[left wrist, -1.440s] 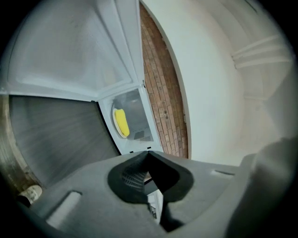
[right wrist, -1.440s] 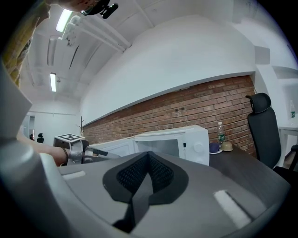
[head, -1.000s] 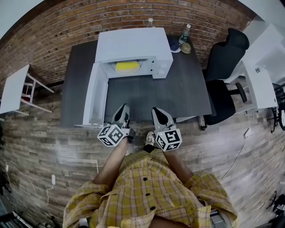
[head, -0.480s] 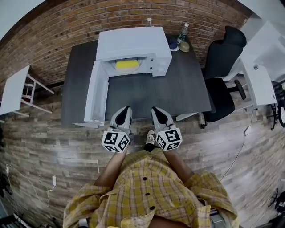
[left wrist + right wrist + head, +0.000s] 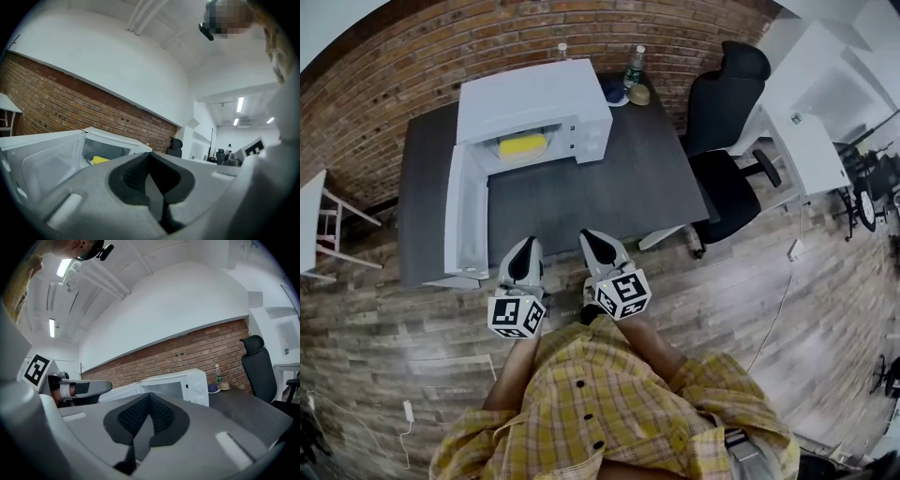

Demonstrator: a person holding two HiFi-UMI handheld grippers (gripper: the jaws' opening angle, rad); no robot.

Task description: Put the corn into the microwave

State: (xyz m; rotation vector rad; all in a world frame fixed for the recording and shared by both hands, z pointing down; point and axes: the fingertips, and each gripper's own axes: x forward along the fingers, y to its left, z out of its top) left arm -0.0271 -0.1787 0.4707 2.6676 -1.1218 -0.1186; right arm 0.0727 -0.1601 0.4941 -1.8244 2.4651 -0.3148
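The corn (image 5: pixel 522 145) is seen already inside the microwave (image 5: pixel 534 94), lying on the floor of the open cavity as a yellow shape. The placing step is therefore judged to be finished, and neither tool is engaged with anything.

The left gripper (image 5: pixel 524 249) is held at the near edge of the table (image 5: pixel 619 187). Its jaws are pressed fully together with nothing between them, as confirmed in the left gripper view (image 5: pixel 151 180). The right gripper (image 5: pixel 594 240) is held just beside it to the right, likewise closed tight and empty (image 5: pixel 149 420).

The corn lies well apart from both tools, at the far side of a bare stretch of table. It is roughly straight ahead of the left gripper and to the far left of the right one. It is glimpsed through the opening in the left gripper view (image 5: pixel 101 160).

The microwave door (image 5: pixel 466 220) stands swung wide open on the left, its free end reaching toward the near table edge, close to the left gripper. If anything is left to do, it is judged to be shutting that door. That would call for the left gripper to be brought against the door's outer face and swept toward the far right. Whether this is part of the task cannot be told.
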